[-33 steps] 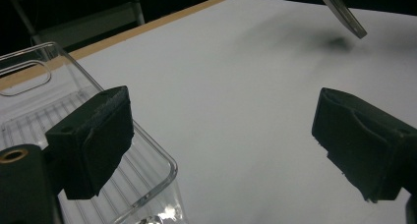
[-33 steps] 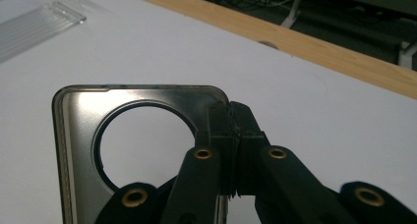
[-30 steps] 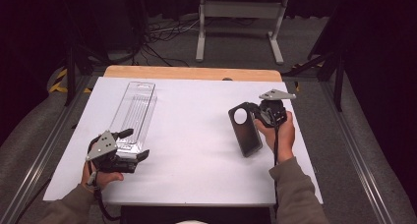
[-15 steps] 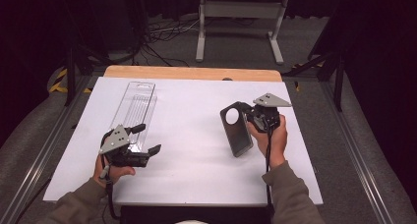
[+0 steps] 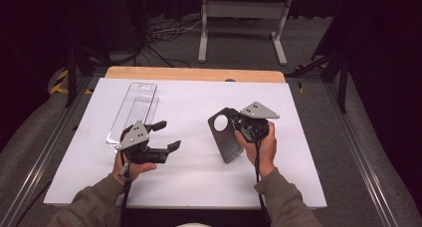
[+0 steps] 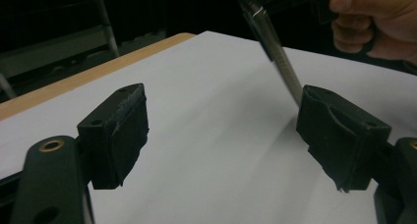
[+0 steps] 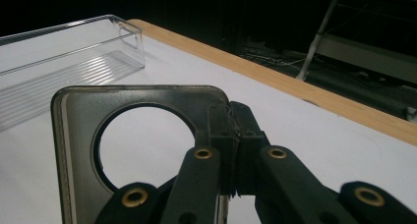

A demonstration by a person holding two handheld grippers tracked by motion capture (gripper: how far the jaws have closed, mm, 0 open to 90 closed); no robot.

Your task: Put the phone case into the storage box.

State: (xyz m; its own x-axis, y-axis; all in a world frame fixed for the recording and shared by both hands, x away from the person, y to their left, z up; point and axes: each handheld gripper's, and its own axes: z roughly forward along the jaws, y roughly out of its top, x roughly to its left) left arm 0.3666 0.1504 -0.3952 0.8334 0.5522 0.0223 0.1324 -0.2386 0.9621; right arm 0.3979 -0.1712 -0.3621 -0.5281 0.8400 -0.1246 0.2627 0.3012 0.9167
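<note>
Handling is looking simple for the dark grey flat plate with a round hole near one end: it is reading as thin, rigid and light, probably smooth hard plastic or metal, so it is likely slipping if pinched only by a corner. The right gripper is holding it right of the desk's middle, its fingers pressing tight on the rim beside the hole, as the right gripper view is showing. The plate is standing tilted, its lower end seemingly touching or hanging just above the sheet; which, I cannot tell. A firmer hold would be coming from the long straight edge below the hole, where flat pads are getting more surface.

The left gripper is hovering left of the middle with nothing between its fingers; they are standing wide apart and have just been closing a little. In the left gripper view the plate's thin edge is rising just beyond the far finger.

A clear ribbed plastic tray, long and narrow, is lying on the far left, apart from both grippers; it is looking brittle and slick.

The desk is wearing a smooth white sheet over a wooden top whose bare strip is showing along the far edge. Beyond it the room is lying dark, with cables and a pale metal stand on the grey floor
</note>
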